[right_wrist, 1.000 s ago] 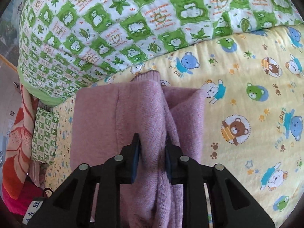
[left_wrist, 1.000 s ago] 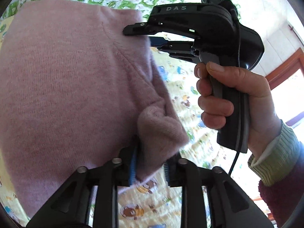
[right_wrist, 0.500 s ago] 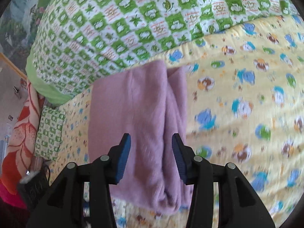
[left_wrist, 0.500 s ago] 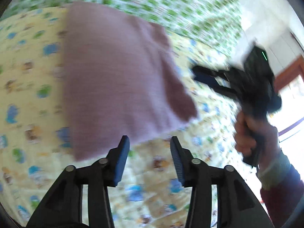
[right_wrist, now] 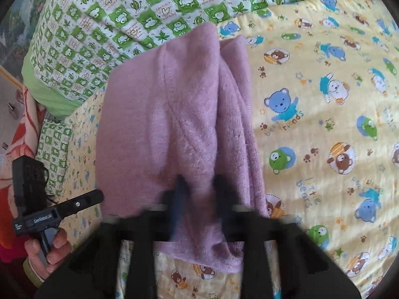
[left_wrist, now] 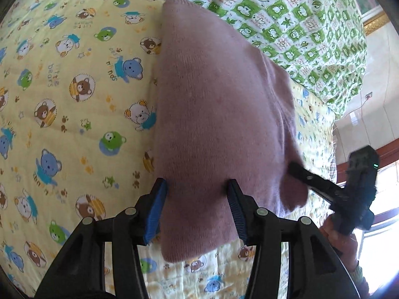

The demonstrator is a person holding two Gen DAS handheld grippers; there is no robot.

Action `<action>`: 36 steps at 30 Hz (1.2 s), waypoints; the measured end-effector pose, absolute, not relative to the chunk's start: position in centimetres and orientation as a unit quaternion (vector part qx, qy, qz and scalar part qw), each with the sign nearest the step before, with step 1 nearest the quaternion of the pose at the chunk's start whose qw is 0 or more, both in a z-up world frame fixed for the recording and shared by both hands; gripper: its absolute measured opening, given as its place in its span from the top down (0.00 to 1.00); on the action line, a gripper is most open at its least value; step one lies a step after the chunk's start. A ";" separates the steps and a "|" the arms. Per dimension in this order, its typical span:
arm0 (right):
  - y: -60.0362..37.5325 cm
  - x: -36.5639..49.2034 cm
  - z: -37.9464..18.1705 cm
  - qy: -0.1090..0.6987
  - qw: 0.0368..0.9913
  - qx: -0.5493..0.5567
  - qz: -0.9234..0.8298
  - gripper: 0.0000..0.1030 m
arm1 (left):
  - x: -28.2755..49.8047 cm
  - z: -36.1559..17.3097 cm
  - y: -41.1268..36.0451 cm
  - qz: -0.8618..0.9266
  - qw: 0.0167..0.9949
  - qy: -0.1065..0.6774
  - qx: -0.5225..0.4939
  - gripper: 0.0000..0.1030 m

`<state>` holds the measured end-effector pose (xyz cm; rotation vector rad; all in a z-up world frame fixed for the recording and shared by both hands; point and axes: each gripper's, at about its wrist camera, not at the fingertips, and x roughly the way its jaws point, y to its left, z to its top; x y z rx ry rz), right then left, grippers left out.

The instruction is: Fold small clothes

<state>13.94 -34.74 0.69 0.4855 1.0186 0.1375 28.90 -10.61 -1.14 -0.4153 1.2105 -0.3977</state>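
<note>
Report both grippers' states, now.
Left gripper: open, jaws just opening, over the pink sweater.
Right gripper: jaws just closing around a sweater fold; blurred, grip cannot be told.

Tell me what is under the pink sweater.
The pink sweater lies on the yellow bear-print sheet, its far tip on the green checked quilt. Anything beneath it is covered.
</note>
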 end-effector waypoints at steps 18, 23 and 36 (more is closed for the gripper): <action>-37.6 12.0 -0.8 0.462 0.848 0.258 0.019 0.89 | 29.9 -1.9 -11.6 -0.198 0.778 0.569 -0.177 0.39; -37.3 12.2 1.0 0.464 0.854 0.237 0.014 0.84 | 31.4 -0.5 -10.6 -0.194 0.787 0.553 -0.192 0.39; -34.4 20.1 3.1 0.430 0.876 0.212 0.055 0.74 | 39.4 1.0 -9.3 -0.135 0.816 0.523 -0.203 0.39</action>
